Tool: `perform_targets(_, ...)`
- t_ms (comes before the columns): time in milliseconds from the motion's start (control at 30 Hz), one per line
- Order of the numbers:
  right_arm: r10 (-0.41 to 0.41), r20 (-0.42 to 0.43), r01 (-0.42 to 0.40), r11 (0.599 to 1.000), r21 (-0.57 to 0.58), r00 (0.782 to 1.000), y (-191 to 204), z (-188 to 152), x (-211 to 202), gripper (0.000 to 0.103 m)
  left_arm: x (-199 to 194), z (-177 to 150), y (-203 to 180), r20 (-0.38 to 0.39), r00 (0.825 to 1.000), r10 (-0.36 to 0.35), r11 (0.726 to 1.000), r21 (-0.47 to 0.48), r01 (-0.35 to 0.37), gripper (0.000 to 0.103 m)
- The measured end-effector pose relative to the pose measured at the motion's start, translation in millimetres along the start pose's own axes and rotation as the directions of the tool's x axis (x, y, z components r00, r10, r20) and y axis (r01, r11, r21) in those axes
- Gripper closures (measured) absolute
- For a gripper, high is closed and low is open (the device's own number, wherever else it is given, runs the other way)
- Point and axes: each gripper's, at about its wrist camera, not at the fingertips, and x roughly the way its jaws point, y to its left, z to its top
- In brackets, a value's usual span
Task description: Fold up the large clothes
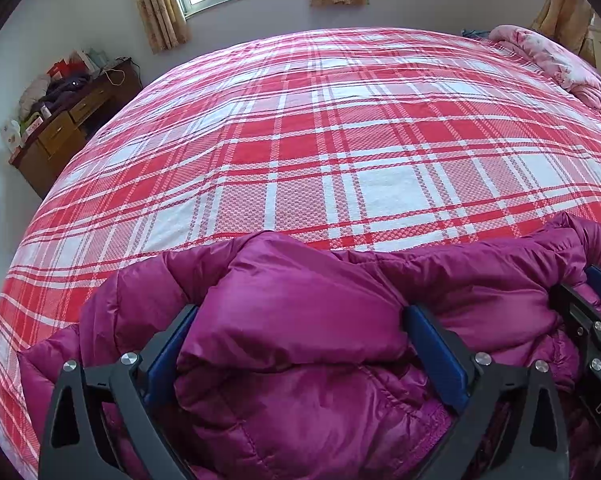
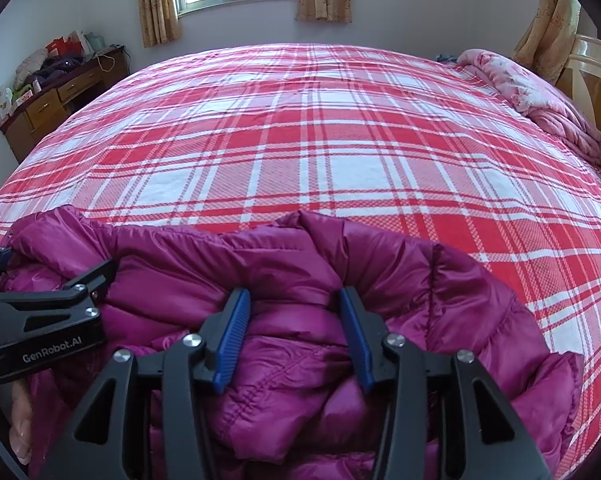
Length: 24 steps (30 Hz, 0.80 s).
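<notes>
While the magenta down jacket (image 1: 300,340) lies bunched at the near edge of the bed (image 1: 320,140), the step in hand looks like taking or re-taking hold of its upper edge to lay it out for folding. The left gripper (image 1: 300,332) stands with its fingers wide apart, a fat roll of quilted fabric between them but not pinched. The right gripper (image 2: 294,320) straddles a narrower ridge of the jacket; its fingers sit partly closed with fabric against the blue pads (image 2: 234,336), and I judge it to be gripping, though the puffy cloth hides how firm the hold is.

To do this well, the left should close on a thin seam or hem rather than the whole padded roll, since slick filled fabric will likely squirm out of a shallow bite. Both grippers sit just beside each other, so spreading them apart would help flatten the garment.

Ahead, the plaid bedspread offers open room. A pink quilt (image 2: 540,96) is heaped at the far right corner, and a cluttered wooden dresser (image 1: 72,120) stands well apart by the wall; neither obstructs.
</notes>
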Motion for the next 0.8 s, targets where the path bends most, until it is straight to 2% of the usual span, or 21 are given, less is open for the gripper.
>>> perform_targets(800,-0.017,-0.008,0.017,1.000,-0.011,1.000,1.1,0.8,2.5,0.052,-0.8,-1.6,-5.3,0.012,0.999,0.034,0.999,0.021,-0.035,0.001)
